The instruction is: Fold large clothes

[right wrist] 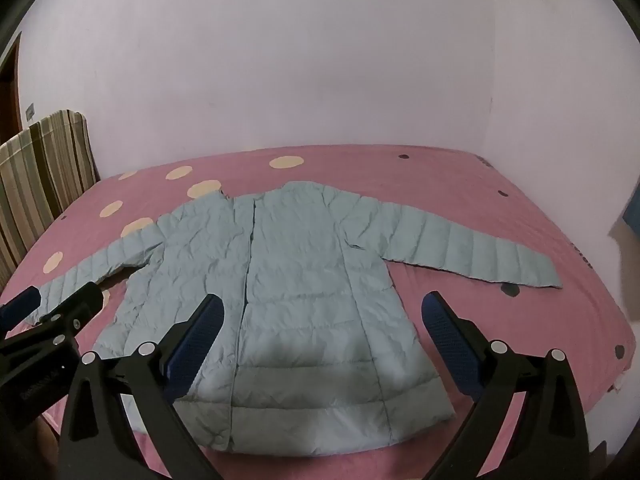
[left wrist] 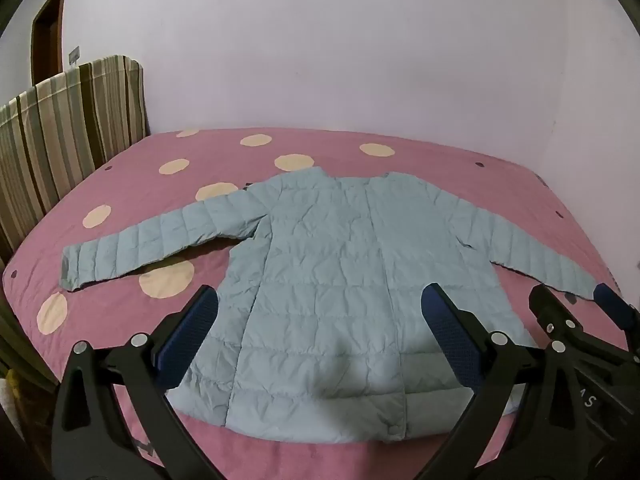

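A pale blue quilted jacket (left wrist: 320,280) lies flat and face up on a pink bedspread (left wrist: 360,152) with cream dots, both sleeves stretched out to the sides and the hem nearest the cameras. The left gripper (left wrist: 320,320) hangs above the lower part of the jacket with its jaws spread wide and nothing between the blue pads; the jacket's body fills the gap ahead of them, and its front closure runs just inside the right pad. The right gripper (right wrist: 324,324) hovers likewise, jaws fully apart and empty, with the front closure just inside its left pad and the hem below the fingertips. Each gripper shows at the edge of the other's view, side by side. A striped headboard (left wrist: 68,128) stands beyond the left jaw against the plain wall (left wrist: 320,48).
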A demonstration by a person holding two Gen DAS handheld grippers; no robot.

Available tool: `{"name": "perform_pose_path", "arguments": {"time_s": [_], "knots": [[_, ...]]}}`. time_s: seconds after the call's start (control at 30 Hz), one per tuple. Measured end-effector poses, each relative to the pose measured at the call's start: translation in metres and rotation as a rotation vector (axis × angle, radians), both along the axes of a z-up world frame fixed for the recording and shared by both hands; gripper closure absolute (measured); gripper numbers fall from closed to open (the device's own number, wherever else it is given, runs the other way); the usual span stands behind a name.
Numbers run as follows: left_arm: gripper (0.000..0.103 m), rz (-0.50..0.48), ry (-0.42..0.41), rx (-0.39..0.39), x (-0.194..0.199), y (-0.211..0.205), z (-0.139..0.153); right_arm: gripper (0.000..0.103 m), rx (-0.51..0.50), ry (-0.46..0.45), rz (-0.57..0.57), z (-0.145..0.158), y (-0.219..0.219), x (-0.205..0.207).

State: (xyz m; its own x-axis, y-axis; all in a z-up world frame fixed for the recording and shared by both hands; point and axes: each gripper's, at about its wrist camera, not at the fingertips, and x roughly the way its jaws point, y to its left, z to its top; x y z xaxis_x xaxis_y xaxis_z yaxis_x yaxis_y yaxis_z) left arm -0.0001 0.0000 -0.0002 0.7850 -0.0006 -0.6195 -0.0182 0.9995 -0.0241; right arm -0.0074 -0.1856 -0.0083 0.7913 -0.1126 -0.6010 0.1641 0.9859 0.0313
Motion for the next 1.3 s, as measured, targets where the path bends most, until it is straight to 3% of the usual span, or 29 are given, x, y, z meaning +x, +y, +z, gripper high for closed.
{"name": "perform_pose_path", "arguments": {"time_s": [1.3], "knots": [[0.002, 0.003, 0.019, -0.003, 0.0029, 0.0021, -0.0047, 0.005, -0.013, 0.012, -0.003, -0.0047, 0.0006, 0.0015]]}}
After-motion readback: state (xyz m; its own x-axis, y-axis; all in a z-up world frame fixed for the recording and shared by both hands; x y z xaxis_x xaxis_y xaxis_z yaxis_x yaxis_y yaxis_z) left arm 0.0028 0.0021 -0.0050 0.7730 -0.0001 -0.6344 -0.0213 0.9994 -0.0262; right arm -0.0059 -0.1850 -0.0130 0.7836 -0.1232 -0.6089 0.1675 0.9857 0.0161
